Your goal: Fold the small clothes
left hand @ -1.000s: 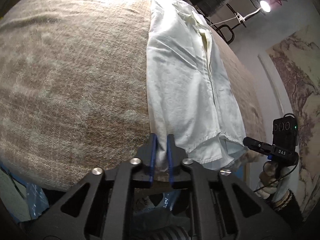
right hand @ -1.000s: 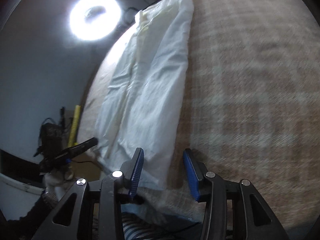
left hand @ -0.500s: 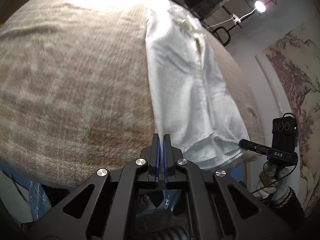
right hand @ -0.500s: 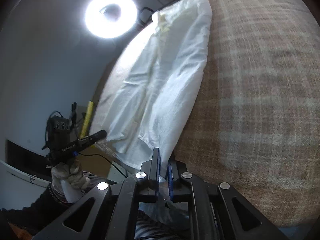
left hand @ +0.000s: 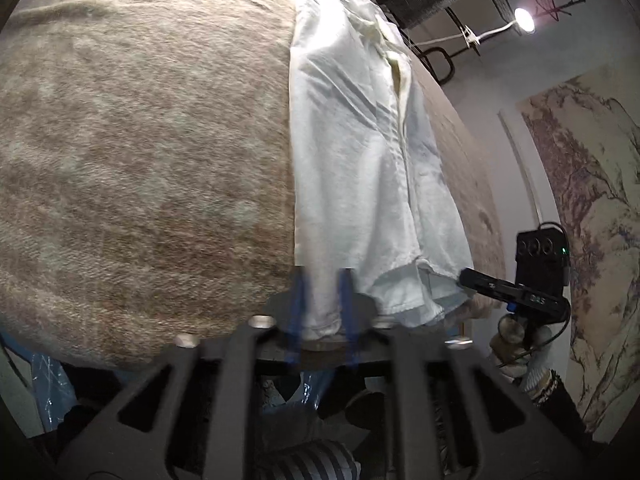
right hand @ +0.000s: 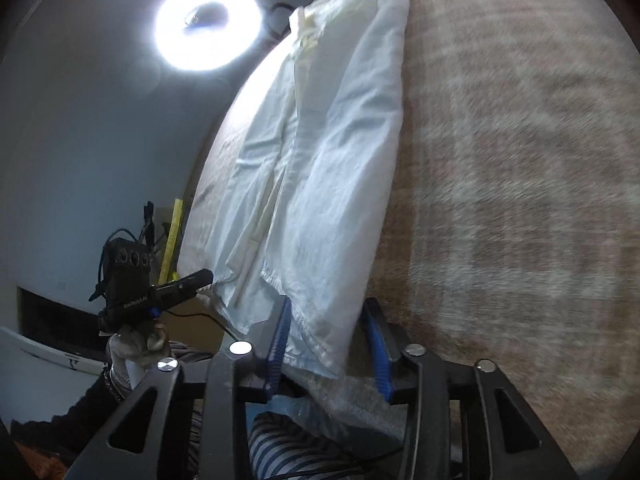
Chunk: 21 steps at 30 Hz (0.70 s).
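My left claw [left hand: 322, 304]: fingers apart, astride hem corner of white shirt [left hand: 360, 168] | my right claw [right hand: 328, 340]: fingers apart, astride the other corner | shirt lies lengthwise on blanket-covered desk [left hand: 140, 160], hem at near edge.

lettering on right tool [left hand: 534, 300] — blurred, unreadable

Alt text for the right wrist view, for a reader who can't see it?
The right gripper is open, its blue fingers either side of the near hem of a white shirt lying lengthwise on a brown plaid blanket. The left gripper touches the opposite hem corner, under a ring light.
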Each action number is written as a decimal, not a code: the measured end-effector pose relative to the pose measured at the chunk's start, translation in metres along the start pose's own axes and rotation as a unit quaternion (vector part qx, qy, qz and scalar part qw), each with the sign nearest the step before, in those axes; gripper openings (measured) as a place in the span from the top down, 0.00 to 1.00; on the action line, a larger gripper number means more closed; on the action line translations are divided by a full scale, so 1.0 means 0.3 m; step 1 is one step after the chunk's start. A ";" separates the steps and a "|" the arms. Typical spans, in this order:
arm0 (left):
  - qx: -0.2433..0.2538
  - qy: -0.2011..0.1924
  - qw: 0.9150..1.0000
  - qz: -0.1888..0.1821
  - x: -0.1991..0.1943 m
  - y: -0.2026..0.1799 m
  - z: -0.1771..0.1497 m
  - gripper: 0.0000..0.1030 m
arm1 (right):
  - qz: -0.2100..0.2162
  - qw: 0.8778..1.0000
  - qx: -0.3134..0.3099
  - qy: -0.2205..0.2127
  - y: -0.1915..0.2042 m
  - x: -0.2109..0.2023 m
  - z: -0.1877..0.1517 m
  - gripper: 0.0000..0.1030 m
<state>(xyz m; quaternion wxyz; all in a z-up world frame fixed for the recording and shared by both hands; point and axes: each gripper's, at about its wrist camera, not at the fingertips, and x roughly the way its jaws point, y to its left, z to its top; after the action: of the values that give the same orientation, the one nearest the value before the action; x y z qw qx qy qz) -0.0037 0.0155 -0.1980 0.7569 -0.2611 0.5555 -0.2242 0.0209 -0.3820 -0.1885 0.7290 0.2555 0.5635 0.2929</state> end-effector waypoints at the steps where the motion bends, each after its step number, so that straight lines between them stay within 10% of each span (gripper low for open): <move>1: 0.000 0.000 1.000 -0.002 0.001 -0.005 0.001 0.94 | 0.003 1.000 -0.001 0.006 0.005 0.017 0.003 0.74; 7: -0.010 0.002 1.000 -0.029 -0.018 -0.034 0.029 0.97 | 0.011 1.000 -0.008 0.006 0.035 0.043 0.011 0.93; 21: 0.022 -0.034 0.998 -0.046 -0.072 -0.164 0.247 0.98 | 0.062 0.995 0.014 -0.081 0.058 -0.081 0.111 0.95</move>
<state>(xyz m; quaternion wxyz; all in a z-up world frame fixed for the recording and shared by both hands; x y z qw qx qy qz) 0.0587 0.0024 -0.1324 0.7700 -0.2771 0.5114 -0.2623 0.0461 -0.3888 -0.1521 0.7491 0.3229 0.4900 0.3076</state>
